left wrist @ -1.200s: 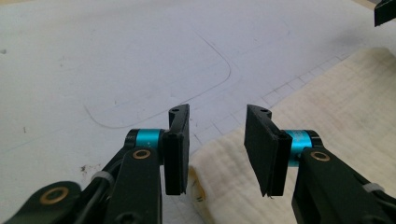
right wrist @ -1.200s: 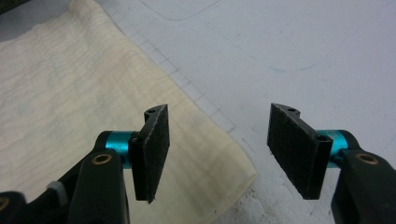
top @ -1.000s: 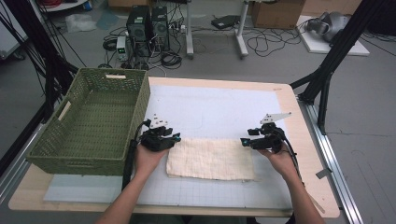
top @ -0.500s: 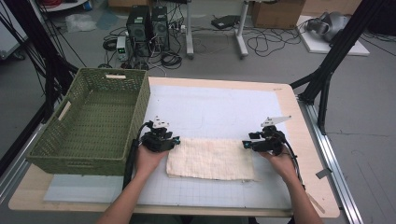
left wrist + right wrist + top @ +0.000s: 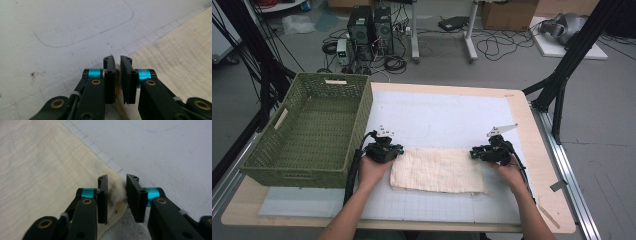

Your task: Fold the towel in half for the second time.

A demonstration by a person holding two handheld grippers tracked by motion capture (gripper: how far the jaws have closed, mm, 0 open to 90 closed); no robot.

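From the high view, a cream cloth (image 5: 437,170) lies flat on the white mat (image 5: 447,115) near the front of the table (image 5: 542,200), with a green basket (image 5: 312,130) well to its left. The left gripper (image 5: 398,150) sits at the cloth's far left corner and the right gripper (image 5: 473,152) at its far right corner, each in one of the person's hands. The step in hand looks like taking both far corners for a fold or lift; doing it well means getting an equal bite at each corner and moving both hands together so the edge stays straight.

In the left gripper view, the left gripper (image 5: 117,72) has just been closing its jaws, which now stand nearly together with the cloth's corner edge (image 5: 175,60) pinched in the narrow gap. The cloth looks soft, crinkled and thin.

In the right gripper view, the right gripper (image 5: 117,192) has also just been closing; a bunched fold of the cloth (image 5: 45,170) sits between its jaws, pressed against the left one. A deeper bite here would guard against slipping.
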